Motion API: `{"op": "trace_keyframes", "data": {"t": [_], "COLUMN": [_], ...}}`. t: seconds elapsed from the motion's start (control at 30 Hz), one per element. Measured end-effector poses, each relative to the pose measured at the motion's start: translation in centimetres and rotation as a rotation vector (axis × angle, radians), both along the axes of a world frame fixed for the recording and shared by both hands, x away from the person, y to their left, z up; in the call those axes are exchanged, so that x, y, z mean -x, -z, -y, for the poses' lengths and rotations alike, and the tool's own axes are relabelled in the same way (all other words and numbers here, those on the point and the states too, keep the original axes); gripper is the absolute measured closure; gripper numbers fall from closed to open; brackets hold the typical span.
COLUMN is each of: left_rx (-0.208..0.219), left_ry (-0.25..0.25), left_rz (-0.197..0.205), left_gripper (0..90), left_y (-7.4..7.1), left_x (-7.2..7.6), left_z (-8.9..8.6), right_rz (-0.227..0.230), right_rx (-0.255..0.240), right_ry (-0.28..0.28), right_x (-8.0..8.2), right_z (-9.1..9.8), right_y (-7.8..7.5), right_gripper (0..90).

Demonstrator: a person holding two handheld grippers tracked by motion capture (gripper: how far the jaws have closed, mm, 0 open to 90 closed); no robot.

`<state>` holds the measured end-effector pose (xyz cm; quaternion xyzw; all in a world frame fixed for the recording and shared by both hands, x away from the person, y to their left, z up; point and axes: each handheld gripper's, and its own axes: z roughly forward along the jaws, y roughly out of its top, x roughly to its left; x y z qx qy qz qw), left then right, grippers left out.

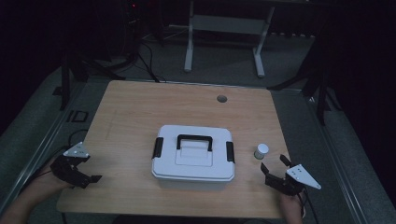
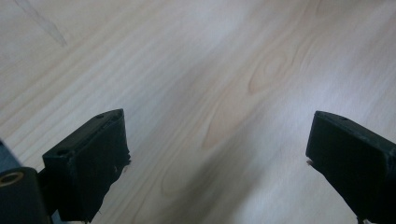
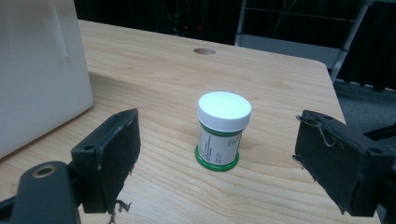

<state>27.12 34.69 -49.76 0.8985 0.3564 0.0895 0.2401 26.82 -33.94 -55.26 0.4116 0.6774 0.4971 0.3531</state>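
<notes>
Right tool (image 3: pixel 212 163) spread wide and lined up on the small jar (image 3: pixel 222 130) standing beside the white box (image 1: pixel 193 157), probably to grab it, while the left tool (image 1: pixel 87 171) idles spread over bare bench (image 2: pixel 224 84).

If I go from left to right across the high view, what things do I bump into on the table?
left gripper → white box with a black handle → small white-capped jar → right gripper
</notes>
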Motion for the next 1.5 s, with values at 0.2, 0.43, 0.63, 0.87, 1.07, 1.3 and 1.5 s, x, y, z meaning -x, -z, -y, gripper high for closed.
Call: {"op": "trace_keyframes", "data": {"t": [0.2, 0.43, 0.63, 0.87, 1.07, 1.3, 1.5], "left_rx": [-0.118, -0.240, -0.321, -0.389, -0.390, -0.411, -0.419], "left_ry": [0.027, 0.059, 0.077, 0.103, 0.133, 0.163, 0.197], "left_rz": [-0.081, -0.141, -0.206, -0.242, -0.263, -0.277, -0.288], "left_gripper": [5.0, 5.0, 5.0, 5.0, 5.0, 5.0, 5.0], "left_y": [-0.6, -1.1, -1.6, -2.3, -3.1, -4.4, -5.5], "left_x": [-0.4, -0.4, -0.6, -1.0, -1.4, -2.2, -2.8], "left_z": [0.4, 1.3, 1.8, 2.8, 3.8, 5.3, 6.8], "right_rz": [0.002, 0.004, 0.003, 0.003, -0.002, -0.004, -0.001], "right_rx": [0.003, -0.012, -0.004, -0.003, 0.001, 0.001, -0.005], "right_ry": [0.001, 0.006, 0.005, 0.006, 0.005, 0.003, 0.005], "right_x": [0.0, 0.0, 0.0, 0.0, 0.0, 0.0, 0.0], "right_z": [0.0, 0.2, 0.1, 0.1, 0.0, 0.0, 0.1], "right_y": [0.0, 0.0, 0.0, 0.0, 0.1, 0.1, 0.1], "right_gripper": [13.9, 13.9, 13.9, 13.9, 13.9, 13.9, 14.0]}}
